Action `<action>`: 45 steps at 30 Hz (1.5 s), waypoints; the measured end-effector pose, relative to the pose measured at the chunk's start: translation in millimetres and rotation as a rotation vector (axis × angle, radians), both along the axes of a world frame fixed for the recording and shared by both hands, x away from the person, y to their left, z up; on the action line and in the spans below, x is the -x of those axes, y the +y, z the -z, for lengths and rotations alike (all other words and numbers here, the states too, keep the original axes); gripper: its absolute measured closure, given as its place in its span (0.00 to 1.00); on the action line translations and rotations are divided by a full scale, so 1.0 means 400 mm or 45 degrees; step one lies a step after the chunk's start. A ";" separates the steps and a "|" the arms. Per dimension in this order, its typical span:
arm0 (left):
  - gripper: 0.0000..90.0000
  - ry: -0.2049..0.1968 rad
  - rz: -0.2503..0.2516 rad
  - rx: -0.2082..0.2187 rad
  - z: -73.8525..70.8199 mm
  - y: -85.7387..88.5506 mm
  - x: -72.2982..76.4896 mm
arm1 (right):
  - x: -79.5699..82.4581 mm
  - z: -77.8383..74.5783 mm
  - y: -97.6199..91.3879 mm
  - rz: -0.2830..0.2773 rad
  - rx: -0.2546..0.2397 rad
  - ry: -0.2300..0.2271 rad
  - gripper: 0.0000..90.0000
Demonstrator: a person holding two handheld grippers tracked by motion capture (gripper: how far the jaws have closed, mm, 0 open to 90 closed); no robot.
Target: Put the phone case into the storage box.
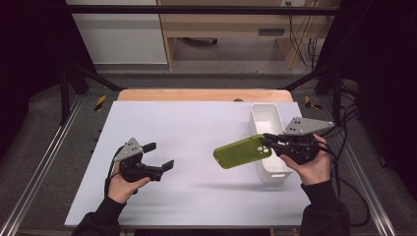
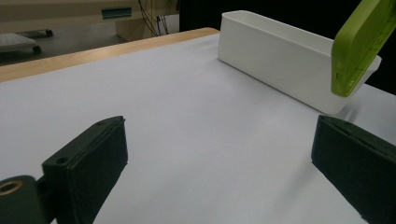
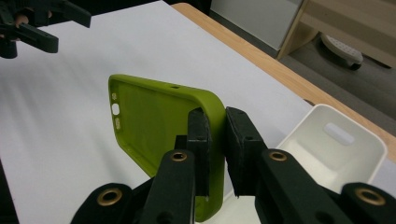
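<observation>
A green phone case (image 1: 242, 151) hangs above the white table sheet, just left of a long white bin (image 1: 266, 142). My right gripper (image 1: 268, 142) is shut on the case's right edge, one jaw inside the shell and one outside, as the right gripper view shows on the green case (image 3: 154, 121). The case's corner (image 2: 357, 46) also appears in the left gripper view, in front of the bin (image 2: 280, 60). My left gripper (image 1: 160, 155) is at the table's left, open, with bare sheet between its fingers (image 2: 88, 163).
The white sheet (image 1: 196, 128) covers most of the wooden tabletop (image 1: 196, 95), whose far edge shows. Metal rails run along both sides of the table. Cables trail from the right gripper off the table's right side. A shelf unit stands on the floor beyond.
</observation>
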State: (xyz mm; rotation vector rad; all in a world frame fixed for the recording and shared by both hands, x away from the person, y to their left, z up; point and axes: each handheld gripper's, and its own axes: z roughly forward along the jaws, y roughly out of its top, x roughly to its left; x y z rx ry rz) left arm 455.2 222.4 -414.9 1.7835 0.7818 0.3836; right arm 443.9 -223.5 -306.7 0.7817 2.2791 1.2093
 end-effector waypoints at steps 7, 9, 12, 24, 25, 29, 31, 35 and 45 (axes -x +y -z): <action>0.04 -0.002 -0.030 -0.010 0.021 0.028 0.000 | -0.005 -0.032 -0.003 0.020 0.053 -0.049 0.90; 0.04 -0.004 -0.035 -0.011 0.024 0.034 0.000 | -0.007 -0.041 -0.002 0.029 0.071 -0.056 0.90; 0.04 -0.013 -0.047 -0.005 0.028 0.044 0.000 | -0.011 -0.054 -0.002 0.037 0.096 -0.079 0.90; 0.04 -0.015 -0.084 -0.014 0.042 0.074 -0.003 | -0.030 -0.087 -0.010 0.085 0.158 -0.120 0.90; 0.04 -0.015 -0.086 -0.015 0.043 0.075 -0.003 | -0.032 -0.089 -0.012 0.089 0.167 -0.125 0.90; 0.04 -0.023 -0.093 -0.018 0.047 0.081 -0.005 | -0.038 -0.100 -0.017 0.107 0.193 -0.143 0.90; 0.04 -0.037 -0.099 -0.026 0.049 0.087 -0.006 | -0.043 -0.108 -0.020 0.120 0.217 -0.154 0.90; 0.04 -0.043 -0.101 -0.033 0.053 0.093 -0.007 | -0.046 -0.116 -0.019 0.131 0.247 -0.165 0.90; 0.04 -0.038 -0.109 -0.044 0.058 0.103 -0.009 | -0.065 -0.143 -0.020 0.171 0.341 -0.195 0.90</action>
